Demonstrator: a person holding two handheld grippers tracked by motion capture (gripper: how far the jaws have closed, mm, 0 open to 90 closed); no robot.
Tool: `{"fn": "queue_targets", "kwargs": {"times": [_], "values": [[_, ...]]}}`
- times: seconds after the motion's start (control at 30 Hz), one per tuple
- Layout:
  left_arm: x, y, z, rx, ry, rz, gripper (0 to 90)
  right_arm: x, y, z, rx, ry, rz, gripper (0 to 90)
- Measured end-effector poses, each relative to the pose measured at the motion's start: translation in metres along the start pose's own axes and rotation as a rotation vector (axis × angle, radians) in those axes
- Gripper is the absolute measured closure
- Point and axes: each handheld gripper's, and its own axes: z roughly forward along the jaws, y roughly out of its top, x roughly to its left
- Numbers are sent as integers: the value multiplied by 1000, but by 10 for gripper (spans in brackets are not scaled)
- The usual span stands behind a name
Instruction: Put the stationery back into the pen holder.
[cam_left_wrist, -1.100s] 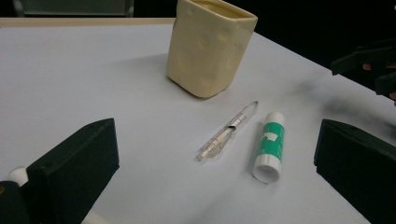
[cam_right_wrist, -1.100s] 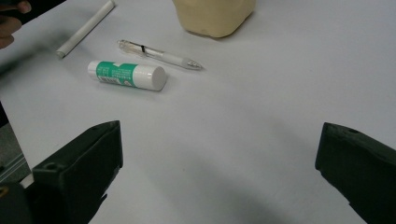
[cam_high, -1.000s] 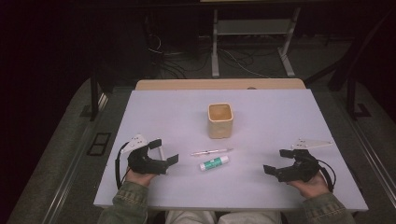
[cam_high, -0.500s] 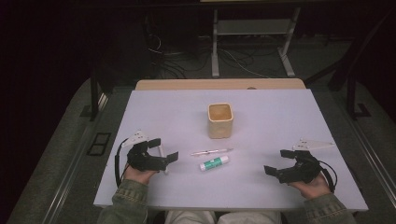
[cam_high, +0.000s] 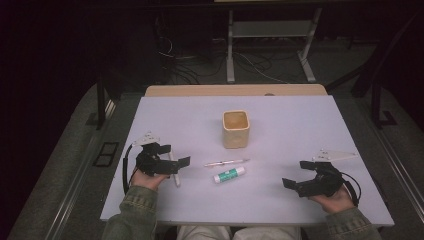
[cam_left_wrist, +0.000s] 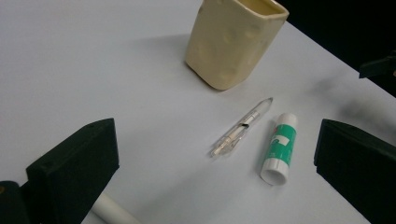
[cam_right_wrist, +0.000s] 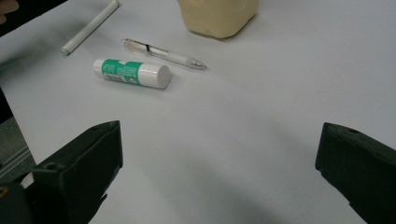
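Reaching with your left gripper (cam_high: 176, 163), jaws wide and empty: white stick (cam_high: 173, 171) lying just below it, pen (cam_high: 226, 162), glue stick (cam_high: 229, 174) and cream cup (cam_high: 235, 129) mid-table; straddle the stick squarely before closing; right gripper (cam_high: 295, 183) wide, idle.

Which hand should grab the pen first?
Probably the left. The left gripper sits open close beside the pen, which lies just ahead of its jaws. The right gripper, also open, is farther off, with the glue stick nearer it.
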Motion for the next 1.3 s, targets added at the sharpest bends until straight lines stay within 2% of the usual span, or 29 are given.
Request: {"fn": "queue_targets", "kwargs": {"times": [0.23,0.67,0.97,1.3], "values": [[8,3,7,40,28,-17,0,-1,-1,1,8,3,5,4],[26,8,14,84,79,-104,0,-2,-1,1,13,2,0,4],[42,7,16,95,75,-239,0,-2,-1,1,15,8,-3,4],[53,5,20,130,122,-320,0,-2,-1,1,14,12,-2,4]]}}
